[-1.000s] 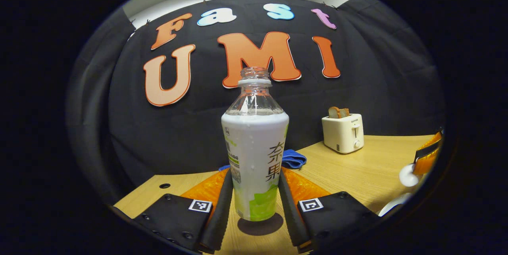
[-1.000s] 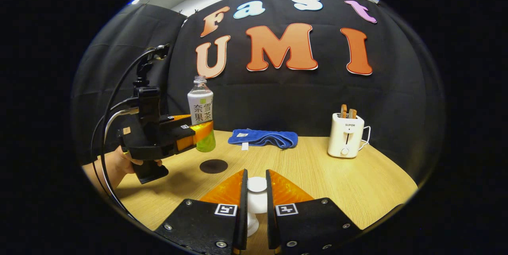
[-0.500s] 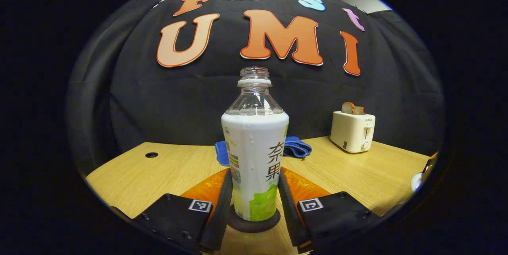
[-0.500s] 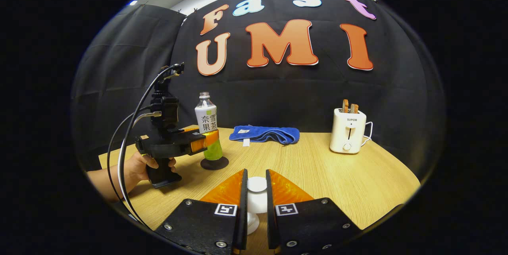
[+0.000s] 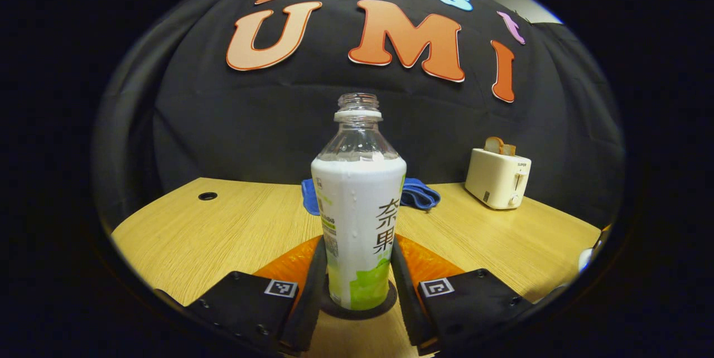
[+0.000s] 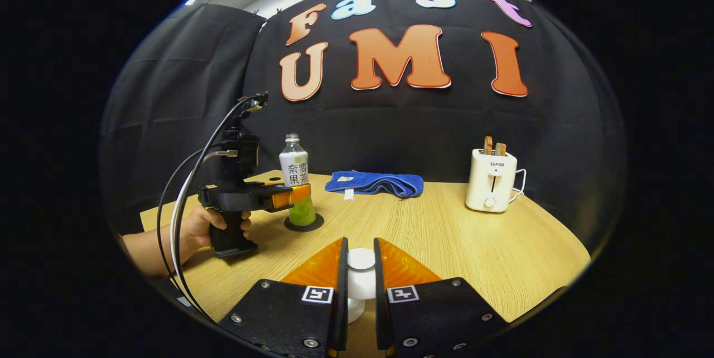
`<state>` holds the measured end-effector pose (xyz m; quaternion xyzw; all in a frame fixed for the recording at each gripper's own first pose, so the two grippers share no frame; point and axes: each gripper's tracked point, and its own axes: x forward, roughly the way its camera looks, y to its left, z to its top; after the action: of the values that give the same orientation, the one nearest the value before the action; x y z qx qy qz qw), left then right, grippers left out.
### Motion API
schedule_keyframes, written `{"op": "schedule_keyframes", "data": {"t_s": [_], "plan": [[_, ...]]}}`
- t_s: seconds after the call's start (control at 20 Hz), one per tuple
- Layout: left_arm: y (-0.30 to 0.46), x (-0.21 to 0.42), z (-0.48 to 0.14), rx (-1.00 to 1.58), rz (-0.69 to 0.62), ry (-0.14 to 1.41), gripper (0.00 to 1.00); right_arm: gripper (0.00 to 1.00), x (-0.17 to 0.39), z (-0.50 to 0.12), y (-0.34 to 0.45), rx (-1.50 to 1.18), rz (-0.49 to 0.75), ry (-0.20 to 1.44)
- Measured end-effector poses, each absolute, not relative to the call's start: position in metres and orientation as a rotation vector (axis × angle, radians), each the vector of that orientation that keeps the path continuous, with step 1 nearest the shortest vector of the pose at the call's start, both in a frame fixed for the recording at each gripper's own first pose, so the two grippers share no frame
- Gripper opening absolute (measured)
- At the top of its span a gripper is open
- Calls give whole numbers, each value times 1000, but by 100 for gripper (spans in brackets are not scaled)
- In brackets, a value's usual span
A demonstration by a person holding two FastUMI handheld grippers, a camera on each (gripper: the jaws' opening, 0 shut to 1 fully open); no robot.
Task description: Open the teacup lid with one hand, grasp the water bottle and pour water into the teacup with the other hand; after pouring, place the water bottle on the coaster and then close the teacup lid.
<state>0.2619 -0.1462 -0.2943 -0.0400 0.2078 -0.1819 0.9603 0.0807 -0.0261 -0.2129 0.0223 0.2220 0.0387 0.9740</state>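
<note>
Fingers [image 5: 314, 285] of my left gripper [image 5: 357, 291] clamp the water bottle [image 5: 358, 218], upright on the coaster [image 5: 357, 309] at frame bottom. My right gripper [image 6: 357, 285] grips the teacup lid [image 6: 361, 277], bottom centre.

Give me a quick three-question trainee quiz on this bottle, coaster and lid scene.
1. True or false: the clear plastic water bottle with the white and green label stands on the dark round coaster.
2. What does the right gripper hold? A) blue cloth B) white teacup lid C) toaster
3. Fill in: the bottle's mouth has no ____.

Key: 1 true; 2 B, the white teacup lid; 3 cap.
</note>
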Motion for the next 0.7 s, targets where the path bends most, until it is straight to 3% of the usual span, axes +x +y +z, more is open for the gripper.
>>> {"op": "schedule_keyframes", "data": {"t_s": [0.15,0.25,0.3,0.45,0.55,0.7], "plan": [[-148,261,-293,-93,-368,417,63,21,80,-213,-22,50,87,455],[-148,261,-295,-91,-370,416,65,21,78,-213,-21,50,89,455],[-147,261,-294,-90,-370,414,72,21,77,-213,-18,51,91,452],[-145,260,-294,-54,-363,408,70,21,76,-215,-13,42,99,455],[-145,254,-293,-37,-366,405,75,21,74,-213,-7,40,112,448],[-147,249,-283,-37,-373,386,94,21,72,-220,-3,42,116,455]]}}
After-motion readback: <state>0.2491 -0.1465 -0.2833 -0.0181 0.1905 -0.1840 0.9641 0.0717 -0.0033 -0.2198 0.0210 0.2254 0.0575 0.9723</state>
